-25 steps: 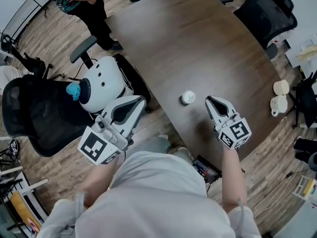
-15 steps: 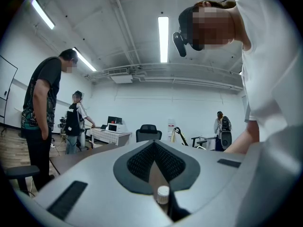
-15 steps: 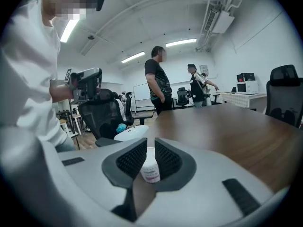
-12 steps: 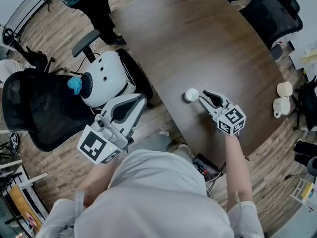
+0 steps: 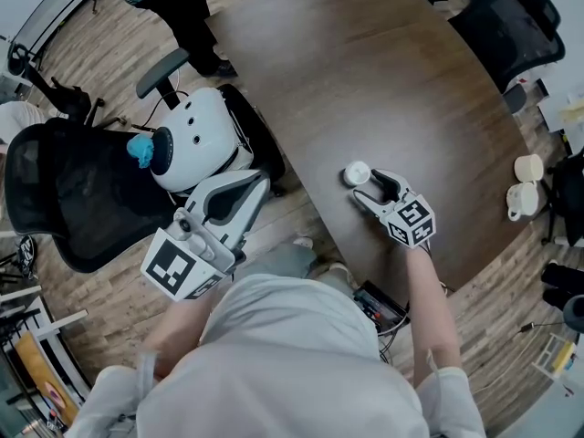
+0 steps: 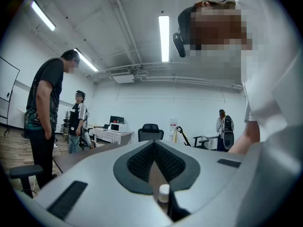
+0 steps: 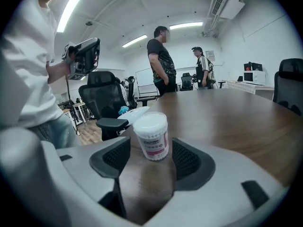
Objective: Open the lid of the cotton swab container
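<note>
**Lid still shut; right gripper lined up on container, no grip made**

1. Nearest the person, the left gripper [image 5: 245, 192] is held off the bench, beyond its near edge and above a black chair [image 5: 73, 203]. Its fingers are pressed together on nothing. It takes no part at this moment.

2. The right gripper [image 5: 367, 186] is over the bench [image 5: 411, 80] close to the near edge. Its fingers have just been opening and now stand wide. The cotton swab container [image 7: 152, 135] stands upright on the bench at the mouth of the fingers, about level with their tips and roughly centred between the two pads. A gap shows on each side, and neither pad touches it. Its white lid [image 7: 150, 119] is seated on top.

3. Step in hand, as judged: the approach to a first grasp. The opening itself has not begun.

4. The next move calls for the fingers to advance a little further around the container and close squarely, without tipping this light, narrow item. One gripper will likely have to steady the body while the other works the lid, so the left would need to open and come across.

5. Further off, the bench top beyond the container is bare. Bystanders stand past the far edge.
</note>
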